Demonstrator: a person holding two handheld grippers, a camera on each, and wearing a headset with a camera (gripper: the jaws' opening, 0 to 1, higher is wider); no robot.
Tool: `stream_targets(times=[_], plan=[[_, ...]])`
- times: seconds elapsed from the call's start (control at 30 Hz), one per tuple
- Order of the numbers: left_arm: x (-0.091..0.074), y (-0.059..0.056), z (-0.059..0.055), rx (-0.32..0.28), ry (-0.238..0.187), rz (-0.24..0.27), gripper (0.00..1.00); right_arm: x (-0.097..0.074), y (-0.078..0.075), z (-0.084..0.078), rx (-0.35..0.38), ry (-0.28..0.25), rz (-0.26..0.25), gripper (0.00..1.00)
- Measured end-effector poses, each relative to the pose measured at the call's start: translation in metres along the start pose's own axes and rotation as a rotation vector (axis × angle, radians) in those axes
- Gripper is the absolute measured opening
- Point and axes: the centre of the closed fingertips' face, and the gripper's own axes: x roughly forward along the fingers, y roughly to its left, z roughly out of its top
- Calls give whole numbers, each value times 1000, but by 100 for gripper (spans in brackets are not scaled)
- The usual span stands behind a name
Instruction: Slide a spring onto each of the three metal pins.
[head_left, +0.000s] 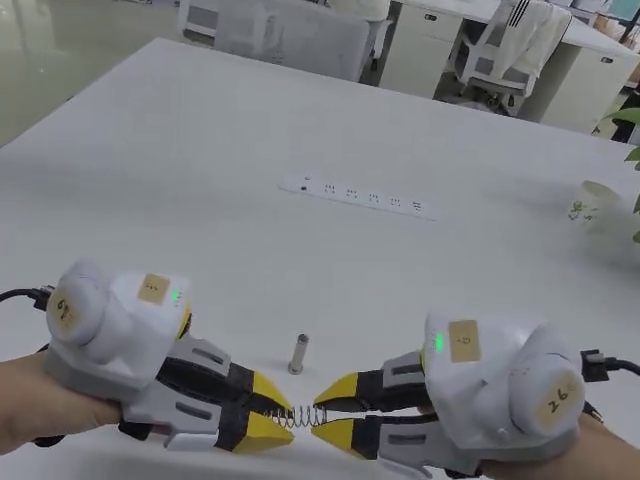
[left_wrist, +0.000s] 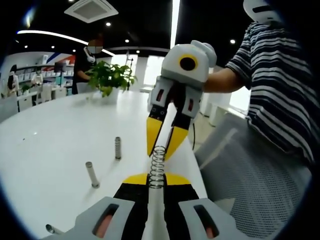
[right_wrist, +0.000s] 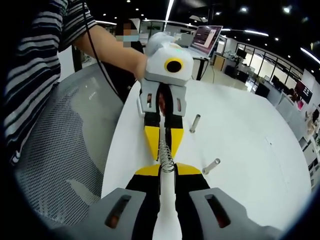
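A small coil spring (head_left: 302, 416) hangs level between my two grippers, low over the white table (head_left: 200, 180). My left gripper (head_left: 286, 411) is shut on one end of it; in the left gripper view its yellow tips (left_wrist: 156, 179) pinch the spring (left_wrist: 157, 165). My right gripper (head_left: 318, 414) stands open, its tips either side of the other end (right_wrist: 167, 170). One metal pin (head_left: 298, 353) stands upright just beyond the spring. The left gripper view shows a ribbed-looking pin (left_wrist: 118, 148), a bare upright pin (left_wrist: 91, 174) and one lying flat (left_wrist: 52, 230).
A white power strip (head_left: 358, 195) lies mid-table, and a paper cup (head_left: 597, 203) sits at the far right. Office chairs (head_left: 290, 35) line the far edge. A mesh chair (right_wrist: 60, 140) is close behind the table's near edge. A potted plant (left_wrist: 110, 77) stands on the table.
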Motion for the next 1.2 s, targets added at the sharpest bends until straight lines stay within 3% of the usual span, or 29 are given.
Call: stream_targets(times=[0.13,0.23,0.4,1.2], plan=[[1,-1,-1,5,5,-3,2,-2,0,6,-10,-11,12,7],[2,-1,-2,9,8,2,2,-3,1,16,27,-57,26,7],[4,-1,-2,17,11,7,2,-3,0,23,42,-88,25,7],[9,0,-3,40,29,11,2,5,2,39,48,-138,2,8]])
